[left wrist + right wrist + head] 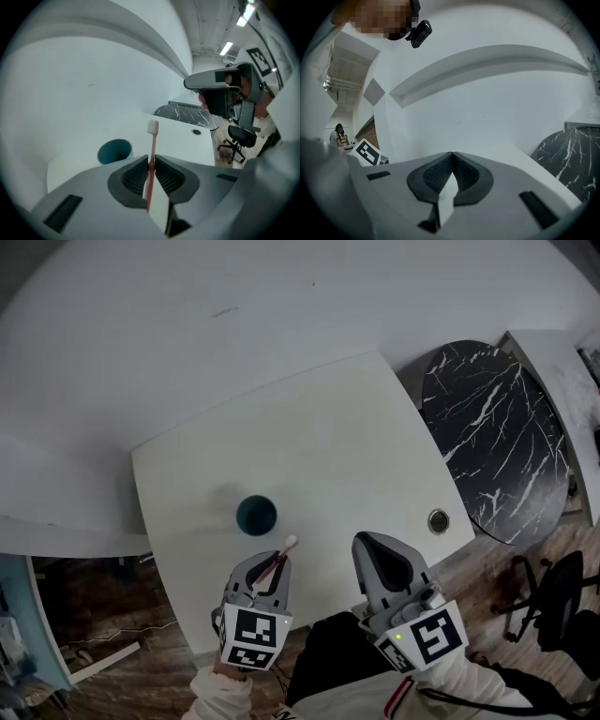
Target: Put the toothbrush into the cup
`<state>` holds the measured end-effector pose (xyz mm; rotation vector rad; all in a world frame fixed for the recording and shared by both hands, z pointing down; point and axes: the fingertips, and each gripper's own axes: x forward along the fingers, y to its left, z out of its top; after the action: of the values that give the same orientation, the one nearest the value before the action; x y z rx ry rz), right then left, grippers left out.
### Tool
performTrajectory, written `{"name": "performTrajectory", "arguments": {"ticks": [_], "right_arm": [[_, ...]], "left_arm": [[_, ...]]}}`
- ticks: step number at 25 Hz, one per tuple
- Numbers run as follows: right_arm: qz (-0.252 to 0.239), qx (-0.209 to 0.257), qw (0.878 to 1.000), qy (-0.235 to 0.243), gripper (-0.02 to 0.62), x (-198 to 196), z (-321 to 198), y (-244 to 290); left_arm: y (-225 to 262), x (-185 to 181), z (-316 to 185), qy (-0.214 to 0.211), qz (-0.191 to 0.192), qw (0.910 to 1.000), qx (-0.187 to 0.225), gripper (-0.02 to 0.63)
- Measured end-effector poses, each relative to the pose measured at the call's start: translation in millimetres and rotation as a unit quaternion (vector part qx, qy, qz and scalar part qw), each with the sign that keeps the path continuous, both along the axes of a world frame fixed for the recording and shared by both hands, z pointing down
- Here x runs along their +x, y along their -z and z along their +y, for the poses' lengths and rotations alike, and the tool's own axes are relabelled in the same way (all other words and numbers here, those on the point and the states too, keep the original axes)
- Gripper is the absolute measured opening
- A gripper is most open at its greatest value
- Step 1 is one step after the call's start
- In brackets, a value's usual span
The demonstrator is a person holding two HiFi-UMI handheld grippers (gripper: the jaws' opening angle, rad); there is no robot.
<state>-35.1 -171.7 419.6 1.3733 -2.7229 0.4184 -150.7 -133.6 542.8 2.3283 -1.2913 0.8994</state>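
White and bare but for one cup, the surface (356,427) is a four-sided top set against a pale curved wall. One round black table (497,437) with white marble veins stands off its right edge. One dark office chair (553,596) sits on the wood floor beyond the near right corner. One round cable hole (438,519) is set into the surface close to that same corner.

The single teal cup (256,515) stands upright in the near left part of the surface, well in from the left edge, with its mouth open and nothing showing inside.

There is one toothbrush (278,559), with a pinkish-red handle and white bristles. It is held in the air over the near edge, just on the near side of the cup, and is outside the cup. The left tool (265,582) pinches it by the handle. In the left gripper view both ribbed pads (136,176) press on the handle, and the bristle head sticks out past the tips, to the right of the cup there.

The right tool (375,545) hovers beside the left one over the near edge. Its jaws are pressed together at the tips with nothing between them. Each of the two tools carries one marker cube.
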Motion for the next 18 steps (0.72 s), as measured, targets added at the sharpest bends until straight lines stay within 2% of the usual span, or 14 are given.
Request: {"name": "performTrajectory", "arguments": {"ticks": [10,18], "right_arm": [[-0.009,0.041,0.999,0.022,0.003,-15.5,-4.0,48.9],[-0.006,0.060,0.998,0.033,0.003,-29.7,-10.9,66.0]], "left_arm": [[70.1,-9.1,-5.2,0.044,0.035,0.9964,0.063,0.055],[113.0,-31.1,-21.4,0.089,0.078,0.9861,0.117,0.055]]}}
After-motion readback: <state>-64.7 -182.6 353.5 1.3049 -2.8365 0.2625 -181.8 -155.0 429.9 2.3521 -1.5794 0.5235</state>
